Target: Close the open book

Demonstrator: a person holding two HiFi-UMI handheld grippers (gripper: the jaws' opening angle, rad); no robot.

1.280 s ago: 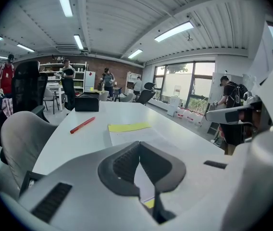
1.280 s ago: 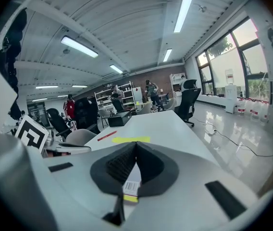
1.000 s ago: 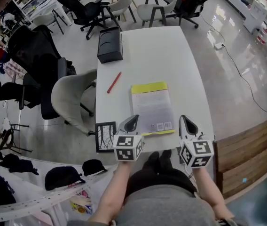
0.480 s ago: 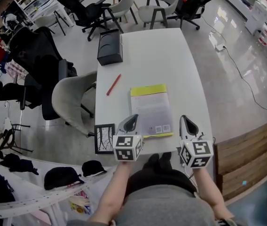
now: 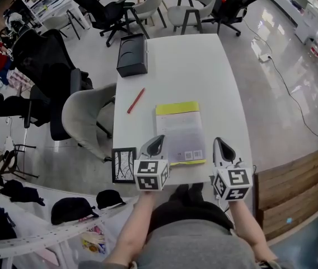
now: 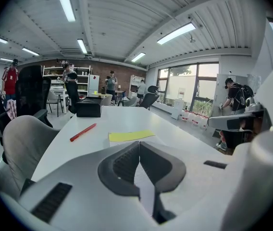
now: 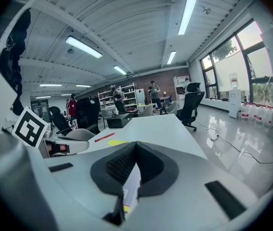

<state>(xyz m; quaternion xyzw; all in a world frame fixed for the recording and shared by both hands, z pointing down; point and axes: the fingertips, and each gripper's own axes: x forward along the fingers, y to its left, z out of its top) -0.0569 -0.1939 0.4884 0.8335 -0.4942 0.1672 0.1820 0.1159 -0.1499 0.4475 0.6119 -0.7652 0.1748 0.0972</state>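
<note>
The book lies flat on the white table, its pale cover up and a yellow band along its far edge. My left gripper hovers at the book's near left corner, jaws shut with nothing between them. My right gripper hovers just right of the book's near edge, also shut and empty. From the left gripper view, the book's yellow band shows just beyond the jaws. The right gripper view catches the book ahead and to its left.
A red pen lies left of the book. A black box sits at the table's far left corner. A black-framed picture is at the near left edge. A grey chair stands left of the table, with office chairs beyond.
</note>
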